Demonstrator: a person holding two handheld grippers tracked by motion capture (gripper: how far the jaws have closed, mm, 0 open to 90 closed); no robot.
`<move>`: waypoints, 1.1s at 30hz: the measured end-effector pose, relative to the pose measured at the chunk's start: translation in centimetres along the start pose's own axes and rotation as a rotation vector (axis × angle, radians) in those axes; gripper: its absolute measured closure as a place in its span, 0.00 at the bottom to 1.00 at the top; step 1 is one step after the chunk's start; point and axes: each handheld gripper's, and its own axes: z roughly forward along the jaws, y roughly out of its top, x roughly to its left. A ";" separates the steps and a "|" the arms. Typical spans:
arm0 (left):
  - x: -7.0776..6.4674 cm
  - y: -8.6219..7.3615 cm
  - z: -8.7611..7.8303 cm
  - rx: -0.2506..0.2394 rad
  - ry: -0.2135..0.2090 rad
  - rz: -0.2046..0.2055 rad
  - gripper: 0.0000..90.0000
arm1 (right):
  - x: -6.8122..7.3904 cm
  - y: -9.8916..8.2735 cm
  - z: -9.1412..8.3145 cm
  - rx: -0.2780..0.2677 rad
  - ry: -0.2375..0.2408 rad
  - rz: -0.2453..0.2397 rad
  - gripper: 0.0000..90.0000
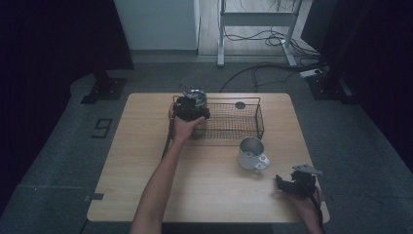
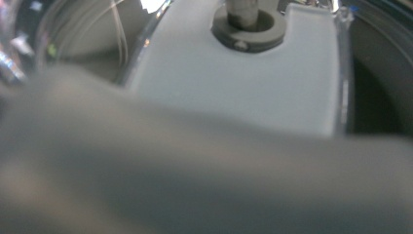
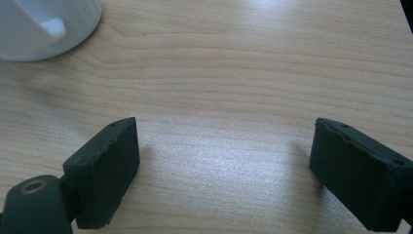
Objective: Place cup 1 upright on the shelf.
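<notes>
Right now my left gripper [image 1: 191, 108] hangs over the left end of the wire basket [image 1: 253, 119], which sits along the worktop's [image 1: 146, 161] far edge. Beneath it is a shiny metal cup [image 1: 197, 95] with something thin sticking out of the top. I think I am setting the cup into the basket, but I cannot tell whether those fingers are clamped on it or merely around it. In the left gripper view there is a blurred grey mass close up and, beyond it, a pale flat piece with a round socket.

My right gripper [image 1: 292, 184] rests near the right front corner, fingers [image 3: 104, 170] spread wide with nothing between them, bare wood underneath.

What worries me: polished metal is slick, so a light pinch could let the cup slide or tip. Its base could also catch the basket's thin top wire and rock over, spilling whatever stands inside. The mesh is open and springy, not a flat seat.

The white mug [image 1: 252, 153], smooth and glazed with a looped handle, stands just in front of the basket, apart from both hands.
</notes>
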 end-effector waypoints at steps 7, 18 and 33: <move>0.0 -0.4 0.5 0.011 0.007 -0.007 0.04 | 0.0 0.0 0.0 -0.001 0.001 0.001 0.12; -0.4 -0.9 1.1 0.026 0.021 0.004 0.04 | 0.0 0.0 0.0 -0.001 0.002 0.000 0.12; -0.2 -1.3 0.6 0.028 0.022 0.015 0.00 | 0.0 0.0 0.0 -0.002 0.001 0.000 0.12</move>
